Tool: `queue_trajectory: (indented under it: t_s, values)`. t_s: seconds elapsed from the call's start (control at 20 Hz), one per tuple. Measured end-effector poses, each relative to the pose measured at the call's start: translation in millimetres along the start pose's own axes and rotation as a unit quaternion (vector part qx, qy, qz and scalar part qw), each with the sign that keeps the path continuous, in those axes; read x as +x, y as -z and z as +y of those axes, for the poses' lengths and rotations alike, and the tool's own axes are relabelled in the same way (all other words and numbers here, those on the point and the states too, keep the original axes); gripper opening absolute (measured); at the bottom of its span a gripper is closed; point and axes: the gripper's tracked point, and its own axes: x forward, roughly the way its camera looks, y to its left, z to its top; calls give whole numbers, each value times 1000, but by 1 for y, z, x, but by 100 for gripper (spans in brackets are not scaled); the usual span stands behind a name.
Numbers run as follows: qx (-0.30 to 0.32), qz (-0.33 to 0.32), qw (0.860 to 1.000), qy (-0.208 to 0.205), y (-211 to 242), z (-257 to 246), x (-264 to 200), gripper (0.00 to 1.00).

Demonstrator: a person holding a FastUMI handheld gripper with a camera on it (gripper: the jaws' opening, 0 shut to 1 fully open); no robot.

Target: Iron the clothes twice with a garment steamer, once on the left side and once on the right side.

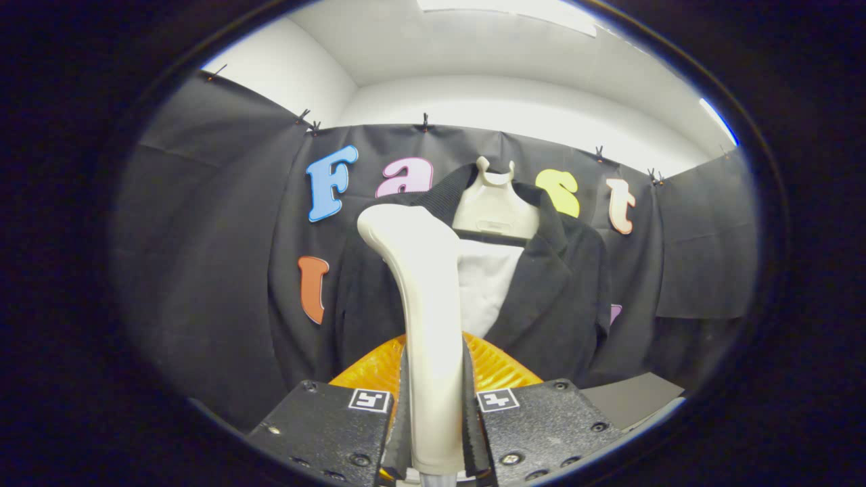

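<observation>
My gripper (433,406) is shut on the white handle of the garment steamer (423,297), which stands upright between the two fingers. The steamer's head curves toward the left at the top, in front of the jacket's left half. A black jacket (555,291) hangs just beyond on a cream hanger (494,206), over a white inner piece (484,284). The steamer hides part of the jacket's left lapel. Whether the steamer head touches the cloth I cannot tell.
An orange ribbed object (497,365) lies low just ahead of the fingers, behind the steamer handle. A grey surface (632,399) shows to the lower right. Black cloth walls close the booth behind and on both sides.
</observation>
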Motion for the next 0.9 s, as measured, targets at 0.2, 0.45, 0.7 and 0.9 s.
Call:
queue_trajectory:
  t_s: [0.2, 0.45, 0.7, 0.9]
  values:
    - [-36, -13, 999, 25, 1, 5, 24, 34]
    - [-69, -26, 997, 27, 26, 5, 23, 34]
    - [-81, 3, 997, -11, 79, 16, 4, 34]
    - [-82, 17, 996, -21, 106, 14, -3, 34]
